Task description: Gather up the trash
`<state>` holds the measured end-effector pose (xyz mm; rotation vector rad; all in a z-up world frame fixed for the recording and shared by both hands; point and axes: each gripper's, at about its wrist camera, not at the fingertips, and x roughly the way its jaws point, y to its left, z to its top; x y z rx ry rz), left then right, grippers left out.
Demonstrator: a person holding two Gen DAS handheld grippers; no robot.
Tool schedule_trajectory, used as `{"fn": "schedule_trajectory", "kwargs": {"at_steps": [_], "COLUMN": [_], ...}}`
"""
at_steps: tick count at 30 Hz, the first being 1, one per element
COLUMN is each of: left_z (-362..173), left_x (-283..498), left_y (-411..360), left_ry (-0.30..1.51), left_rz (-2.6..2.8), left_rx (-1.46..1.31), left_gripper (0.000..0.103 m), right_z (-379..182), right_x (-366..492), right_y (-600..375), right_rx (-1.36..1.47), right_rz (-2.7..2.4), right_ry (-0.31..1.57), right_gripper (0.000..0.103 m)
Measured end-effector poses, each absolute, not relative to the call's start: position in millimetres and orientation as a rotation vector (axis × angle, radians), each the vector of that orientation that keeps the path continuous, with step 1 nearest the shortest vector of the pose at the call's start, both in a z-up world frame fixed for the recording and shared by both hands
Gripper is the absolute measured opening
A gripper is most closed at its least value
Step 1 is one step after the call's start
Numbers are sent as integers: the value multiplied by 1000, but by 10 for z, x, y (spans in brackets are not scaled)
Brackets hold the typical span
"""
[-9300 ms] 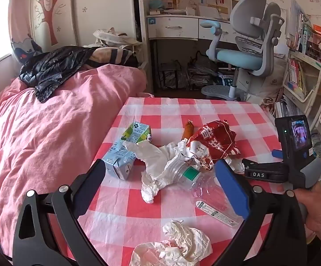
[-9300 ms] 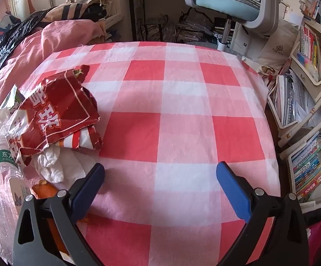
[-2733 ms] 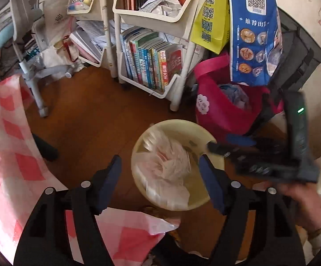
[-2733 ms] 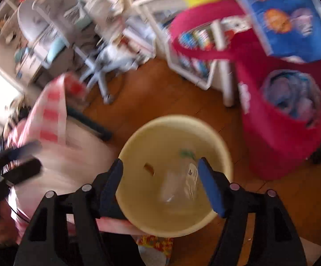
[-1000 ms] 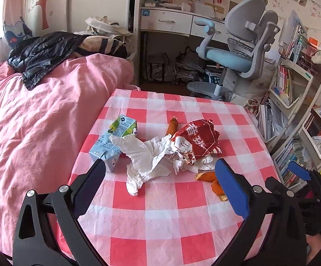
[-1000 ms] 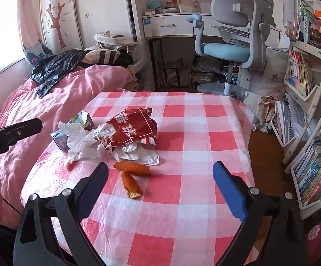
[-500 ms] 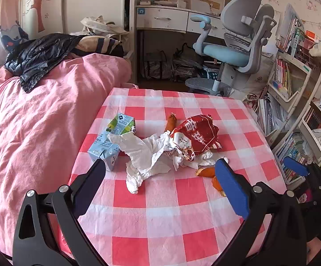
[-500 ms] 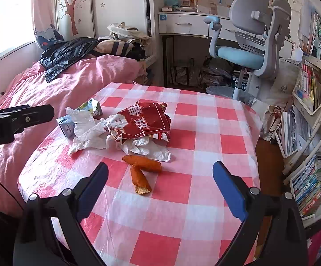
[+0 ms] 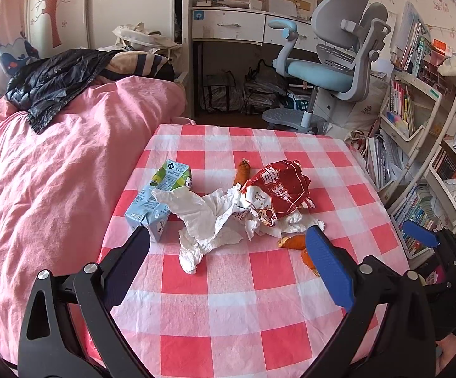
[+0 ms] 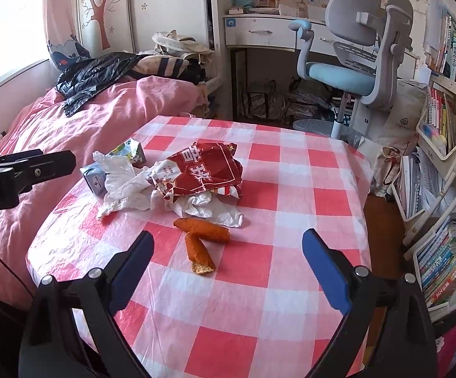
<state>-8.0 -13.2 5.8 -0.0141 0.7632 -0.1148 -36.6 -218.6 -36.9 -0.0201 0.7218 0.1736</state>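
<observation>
While both grippers hang released above table (image 10: 290, 299), trash lies mid-table. Red snack bag (image 10: 205, 170): light, crinkly, pinch loose edge. Milk carton (image 9: 157, 203): stiff, grip sides. Tissue (image 9: 202, 217): soft. Fried sticks (image 10: 201, 231): greasy, brittle.

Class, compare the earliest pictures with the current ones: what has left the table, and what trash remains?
Gone: the clear plastic bottle and the crumpled tissue near the front edge, dropped in the yellow bin. Both grippers, left gripper and right gripper, returned open. Red snack bag, milk carton and white tissue remain.
</observation>
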Motion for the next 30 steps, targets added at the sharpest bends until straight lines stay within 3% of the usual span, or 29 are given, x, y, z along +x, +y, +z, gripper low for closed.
{"fn": "schedule_trajectory", "kwargs": {"at_steps": [30], "left_z": [41], "left_x": [-85], "left_y": [-141], "left_ry": [769], "left_rz": [-116], "left_rx": [-7], "left_gripper": [95], "right_z": [-436], "right_x": [-375], "right_y": [-2127], "right_rx": [-28], "right_rz": [186], "right_ry": [730], "right_gripper": [91]}}
